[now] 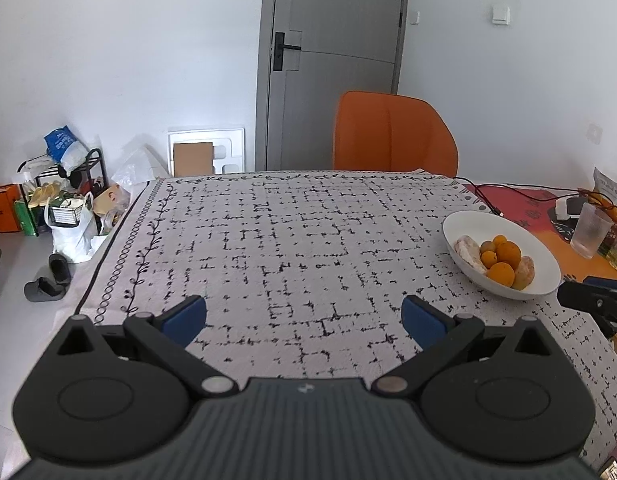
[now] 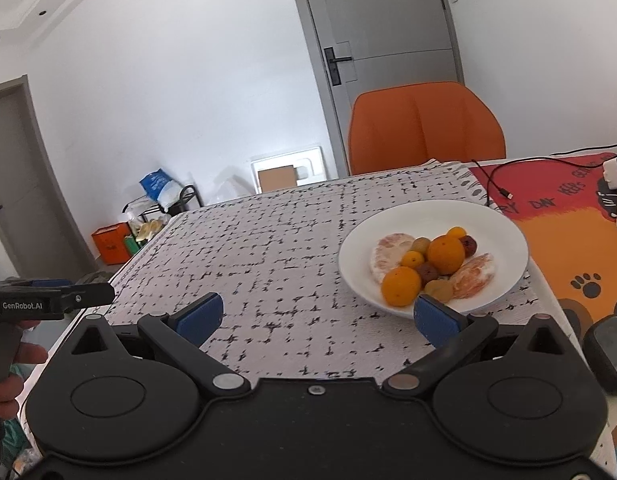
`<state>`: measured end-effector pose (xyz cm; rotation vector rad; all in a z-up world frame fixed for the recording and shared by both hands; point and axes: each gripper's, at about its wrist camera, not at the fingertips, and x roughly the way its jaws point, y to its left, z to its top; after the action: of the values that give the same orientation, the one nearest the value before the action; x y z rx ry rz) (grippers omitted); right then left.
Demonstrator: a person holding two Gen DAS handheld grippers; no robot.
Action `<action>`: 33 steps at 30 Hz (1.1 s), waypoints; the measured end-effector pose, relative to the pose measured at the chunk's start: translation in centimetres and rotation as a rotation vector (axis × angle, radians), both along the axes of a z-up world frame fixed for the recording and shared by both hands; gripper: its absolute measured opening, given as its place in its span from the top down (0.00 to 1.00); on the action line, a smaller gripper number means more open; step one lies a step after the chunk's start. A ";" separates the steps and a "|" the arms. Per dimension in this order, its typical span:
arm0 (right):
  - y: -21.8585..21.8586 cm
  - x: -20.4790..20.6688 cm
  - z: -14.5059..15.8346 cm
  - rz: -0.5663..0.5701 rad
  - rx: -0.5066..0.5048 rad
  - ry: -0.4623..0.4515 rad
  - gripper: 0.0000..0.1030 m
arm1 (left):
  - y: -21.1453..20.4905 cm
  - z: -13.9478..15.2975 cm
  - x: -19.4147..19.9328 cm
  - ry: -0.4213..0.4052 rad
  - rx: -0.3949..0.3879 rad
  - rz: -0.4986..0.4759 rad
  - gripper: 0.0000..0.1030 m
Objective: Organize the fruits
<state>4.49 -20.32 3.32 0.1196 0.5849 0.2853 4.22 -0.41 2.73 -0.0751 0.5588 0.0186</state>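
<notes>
A white bowl (image 2: 504,236) stands on the patterned tablecloth (image 2: 268,248) at the right. It holds oranges (image 2: 445,253), small kumquats, brown fruits and peeled pomelo pieces (image 2: 388,252). The bowl also shows in the left wrist view (image 1: 544,264) with the same fruits (image 1: 507,254). My right gripper (image 2: 318,318) is open and empty just in front of the bowl, above the cloth. My left gripper (image 1: 304,320) is open and empty over the cloth, left of the bowl. The left gripper's body shows at the left edge of the right wrist view (image 2: 48,300).
An orange chair (image 1: 392,136) stands behind the table's far edge. A red and orange mat (image 2: 568,216) with cables, a charger and a clear cup (image 1: 590,236) lies right of the bowl. A dark object (image 2: 606,352) sits at the right edge. Bags and slippers are on the floor at left.
</notes>
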 end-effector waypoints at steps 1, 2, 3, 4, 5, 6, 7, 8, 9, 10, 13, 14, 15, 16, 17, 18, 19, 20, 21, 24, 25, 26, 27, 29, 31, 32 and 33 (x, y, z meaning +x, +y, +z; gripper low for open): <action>0.1 -0.2 0.0 0.004 0.004 -0.002 0.00 | 0.1 0.1 -0.3 -0.002 0.001 0.005 0.00; 0.0 -0.5 0.0 0.005 0.009 -0.003 0.00 | 0.2 0.2 -0.4 -0.003 -0.003 0.014 0.00; 0.0 -0.6 -0.1 0.003 0.013 0.002 0.00 | 0.2 0.4 -0.6 -0.005 -0.007 0.018 0.00; 0.0 -0.8 -0.1 0.003 0.018 0.008 0.00 | 0.2 0.5 -0.8 -0.011 -0.002 0.017 0.00; 0.0 -0.9 -0.2 0.006 0.020 0.009 0.00 | 0.2 0.7 -1.0 -0.019 0.007 0.018 0.00; 0.0 -1.2 -0.3 0.008 0.020 0.008 0.00 | 0.1 0.8 -1.2 -0.023 0.012 0.024 0.00; -0.1 -1.4 -0.3 0.006 0.020 0.012 0.00 | 0.2 0.9 -1.4 -0.023 0.012 0.024 0.00; -0.1 -1.6 -0.4 0.005 0.022 0.016 0.00 | 0.2 0.9 -1.5 -0.022 0.010 0.023 0.00; -0.1 -1.7 -0.4 0.008 0.025 0.018 0.00 | 0.3 0.9 -1.6 -0.023 0.008 0.025 0.00; -0.1 -1.8 -0.4 0.012 0.024 0.018 0.00 | 0.4 0.9 -1.7 -0.024 0.007 0.028 0.00; 0.0 -2.0 -0.3 0.012 0.019 0.018 0.00 | 0.3 0.6 -1.9 -0.016 0.008 0.026 0.00; 0.1 -2.0 -0.2 0.016 0.019 0.017 0.00 | 0.4 0.5 -1.9 -0.014 0.007 0.026 0.00; 0.2 -2.0 -0.2 0.019 0.019 0.015 0.00 | 0.4 0.3 -1.9 -0.011 0.008 0.025 0.00; 0.3 -2.0 -0.2 0.021 0.017 0.016 0.00 | 0.4 0.2 -1.9 -0.006 0.007 0.025 0.00; 0.3 -2.0 -0.3 0.021 0.016 0.017 0.00 | 0.4 0.0 -1.8 -0.002 0.007 0.025 0.00; 0.4 -2.0 -0.3 0.024 0.015 0.018 0.00 | 0.5 -0.1 -1.8 0.000 0.006 0.026 0.00; 0.4 -2.1 -0.3 0.025 0.015 0.017 0.00 | 0.5 -0.2 -1.8 0.001 0.005 0.027 0.00; 0.5 -2.1 -0.4 0.027 0.014 0.018 0.00 | 0.5 -0.2 -1.8 0.003 0.005 0.026 0.00; 0.5 -2.1 -0.4 0.028 0.013 0.018 0.00 | 0.5 -0.3 -1.9 0.004 0.005 0.025 0.00; 0.7 -2.2 -0.4 0.030 0.011 0.018 0.00 | 0.6 -0.4 -1.9 0.006 0.006 0.027 0.00; 0.7 -2.2 -0.4 0.031 0.010 0.016 0.00 | 0.5 -0.4 -1.9 0.007 0.006 0.027 0.00; 0.7 -2.1 -0.4 0.031 0.010 0.016 0.00 | 0.6 -0.5 -2.0 0.009 0.005 0.026 0.00; 0.7 -2.1 -0.5 0.031 0.010 0.016 0.00 | 0.6 -0.5 -2.0 0.009 0.006 0.026 0.00; 0.7 -2.1 -0.5 0.029 0.008 0.017 0.00 | 0.6 -0.5 -2.0 0.010 0.006 0.026 0.00; 0.6 -2.1 -0.5 0.027 0.007 0.016 0.00 | 0.7 -0.6 -2.1 0.010 0.005 0.025 0.00; 0.6 -2.1 -0.5 0.025 0.007 0.016 0.00 | 0.7 -0.6 -2.1 0.010 0.005 0.025 0.00; 0.6 -2.1 -0.4 0.024 0.007 0.016 0.00 | 0.7 -0.6 -2.2 0.010 0.006 0.024 0.00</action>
<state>2.37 -19.72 2.89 0.1213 0.6013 0.3099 2.03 0.27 2.11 -0.0764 0.5676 0.0442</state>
